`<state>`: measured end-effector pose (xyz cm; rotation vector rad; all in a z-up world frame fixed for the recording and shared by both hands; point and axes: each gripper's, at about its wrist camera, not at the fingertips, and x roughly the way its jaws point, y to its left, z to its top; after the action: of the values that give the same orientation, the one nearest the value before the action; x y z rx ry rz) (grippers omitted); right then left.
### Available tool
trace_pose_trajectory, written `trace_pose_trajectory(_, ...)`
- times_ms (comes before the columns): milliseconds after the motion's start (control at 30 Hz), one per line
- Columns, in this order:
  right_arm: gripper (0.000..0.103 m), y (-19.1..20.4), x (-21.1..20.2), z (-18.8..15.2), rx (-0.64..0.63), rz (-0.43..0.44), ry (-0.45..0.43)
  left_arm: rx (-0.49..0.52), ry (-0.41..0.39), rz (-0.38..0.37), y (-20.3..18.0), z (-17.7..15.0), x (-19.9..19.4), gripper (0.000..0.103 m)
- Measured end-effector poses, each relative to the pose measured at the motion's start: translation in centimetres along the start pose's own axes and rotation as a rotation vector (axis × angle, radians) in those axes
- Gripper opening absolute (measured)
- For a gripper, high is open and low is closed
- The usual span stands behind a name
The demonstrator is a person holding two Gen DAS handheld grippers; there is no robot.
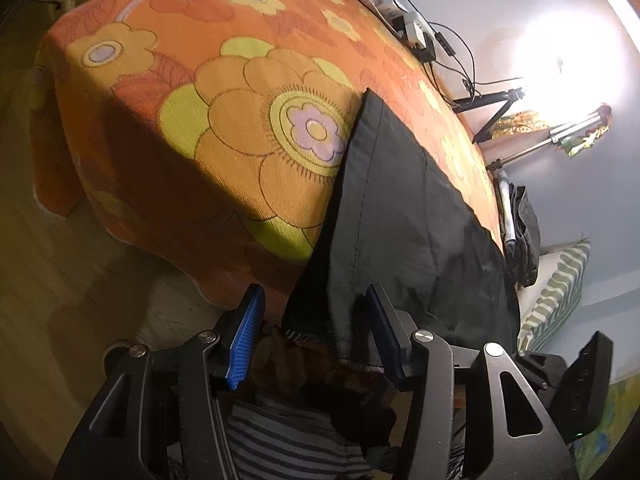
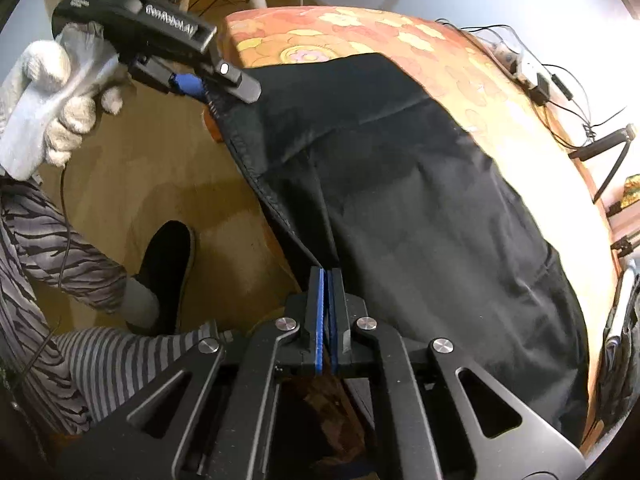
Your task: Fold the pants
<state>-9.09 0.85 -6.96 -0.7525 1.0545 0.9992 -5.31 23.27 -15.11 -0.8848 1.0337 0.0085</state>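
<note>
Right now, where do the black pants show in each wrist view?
Left wrist view: the black pants run from centre down to the lower right, between the open left tool tips.
Right wrist view: the black pants fill centre and right, edge pinched by the right tool.
Shared landmark: the orange flowered bedspread.

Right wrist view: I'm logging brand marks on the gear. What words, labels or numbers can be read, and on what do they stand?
"GenRobot.AI": raised letters on the black body of the left gripper; the last letters are hard to make out.
A small logo at that body's far end: too small to read.
Nothing legible on the black pants or the floral bedspread.
</note>
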Motion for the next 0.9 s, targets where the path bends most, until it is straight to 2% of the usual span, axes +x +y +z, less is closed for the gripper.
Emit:
trace_pose_trajectory(167,0.002,-0.7,-1.5,-0.4,0.02,0.014,-0.028,-0.003,0.014,-0.043,-0.2,-0.5,0.6,0.049)
trace_pose_trajectory(200,0.002,-0.9,-1.6,-0.7,0.025,0.016,-0.021,0.004,0.011,-0.042,-0.4,-0.6,0.5,0.045)
trace_pose_trajectory(233,0.003,-1.1,-1.8,-1.0,0.034,0.019,-0.022,0.005,0.004,-0.044,-0.5,-0.7,0.4,0.037)
trace_pose_trajectory(300,0.017,-1.8,-2.3,-1.7,0.069,0.028,-0.025,-0.005,-0.003,-0.066,-0.6,-0.7,-0.1,0.02)
trace_pose_trajectory(333,0.028,-2.4,-2.8,-2.2,0.101,0.035,-0.036,-0.009,-0.013,-0.065,-0.6,-0.7,-0.4,0.012)
trace_pose_trajectory(367,0.038,-2.7,-3.2,-2.5,0.124,0.047,-0.049,-0.008,-0.021,-0.061,-0.8,-0.7,-0.5,0.011)
trace_pose_trajectory(500,0.041,-4.8,-4.9,-3.0,0.239,0.111,-0.103,0.023,-0.072,-0.055,-2.2,-1.0,-1.6,0.008)
trace_pose_trajectory(600,0.043,-6.6,-5.5,-2.3,0.336,0.154,-0.133,0.067,-0.107,-0.087,-3.8,-1.1,-2.4,0.008)
trace_pose_trajectory(667,0.054,-8.0,-5.7,-1.1,0.409,0.191,-0.157,0.106,-0.122,-0.094,-5.2,-1.2,-2.5,0.008)
trace_pose_trajectory(733,0.056,-9.2,-5.7,0.9,0.468,0.241,-0.181,0.141,-0.123,-0.099,-6.3,-1.4,-2.1,0.008)
trace_pose_trajectory(900,0.056,-10.4,-3.4,7.4,0.525,0.339,-0.153,0.223,-0.111,-0.077,-8.4,-1.9,-0.9,0.008)
